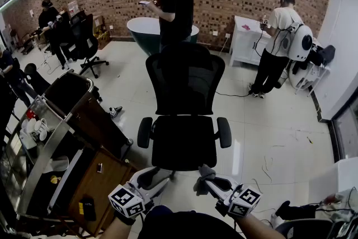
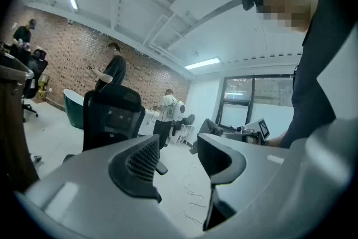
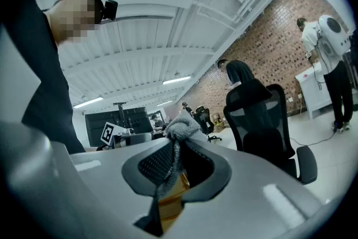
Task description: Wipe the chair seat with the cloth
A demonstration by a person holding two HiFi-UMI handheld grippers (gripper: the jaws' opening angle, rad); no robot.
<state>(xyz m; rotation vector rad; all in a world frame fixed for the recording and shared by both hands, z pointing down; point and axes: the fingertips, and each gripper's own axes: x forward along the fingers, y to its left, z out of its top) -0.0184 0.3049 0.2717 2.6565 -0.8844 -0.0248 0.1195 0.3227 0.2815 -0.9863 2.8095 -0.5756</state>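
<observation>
Cloth point(image 3: 180, 127) is pinched in the upward-tilted right hand-held gripper point(image 1: 208, 175), while the left hand-held gripper point(image 2: 179, 149) gapes empty alongside.

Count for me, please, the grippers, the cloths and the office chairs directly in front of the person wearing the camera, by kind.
Grippers: 2 (left gripper, right gripper)
Cloths: 1 (cloth, held in the right gripper)
Office chairs directly in front: 1 (black chair)
Total: 4
</observation>
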